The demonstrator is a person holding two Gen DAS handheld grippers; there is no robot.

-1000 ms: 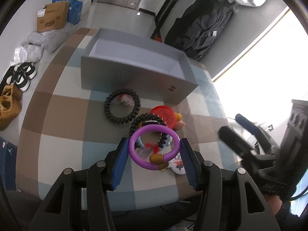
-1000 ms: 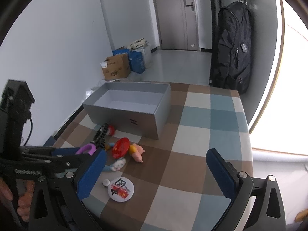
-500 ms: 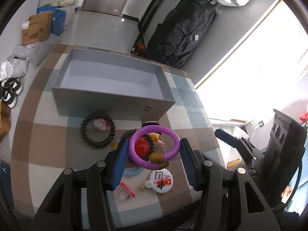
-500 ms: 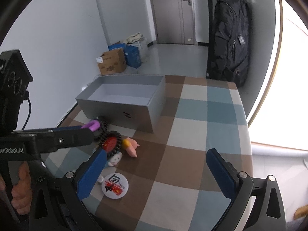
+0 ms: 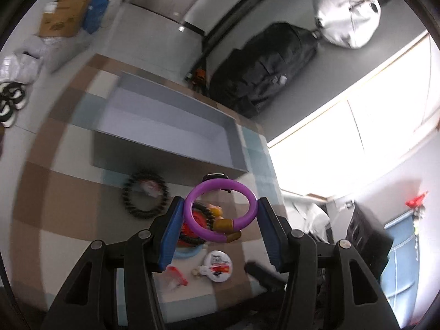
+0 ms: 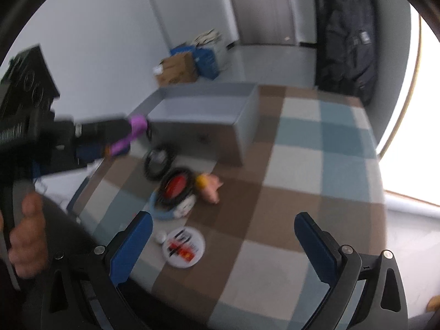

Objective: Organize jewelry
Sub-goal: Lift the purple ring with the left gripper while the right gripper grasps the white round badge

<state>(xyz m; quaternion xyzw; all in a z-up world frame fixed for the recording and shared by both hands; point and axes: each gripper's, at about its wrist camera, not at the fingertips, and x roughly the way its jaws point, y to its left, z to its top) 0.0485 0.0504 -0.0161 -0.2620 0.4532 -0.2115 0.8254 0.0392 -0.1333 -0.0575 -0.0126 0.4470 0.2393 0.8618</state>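
In the left wrist view, the left gripper [image 5: 220, 218] holds a purple bangle [image 5: 220, 210] clamped between its two blue pads, which press on the ring's left and right sides; the jaws stand about half open around it. The bangle has two amber beads on its lower right arc and hangs in the air above the checked tabletop [image 5: 57, 209]. Past it, an open grey box [image 5: 170, 134] sits toward the far edge of the tabletop. In front of the box's near wall lies a black spiral bracelet [image 5: 145, 198]. Under the bangle a red disc [image 5: 192, 227] lies inside another dark ring, and a round white badge [image 5: 218, 265] lies near the tabletop's near edge.

In the right wrist view, the right gripper [image 6: 224, 243] hovers over the near part of the tabletop with its jaws spread wide and nothing between them. The left gripper reaches in from the left edge, blurred, with the purple bangle at its tip just in front of the grey box's near left corner. A hand [image 6: 26, 236] grips its handle. A small pink pig figure [image 6: 211, 187] lies on the tabletop beside the red disc, and the white badge lies just ahead of the right gripper's left finger.
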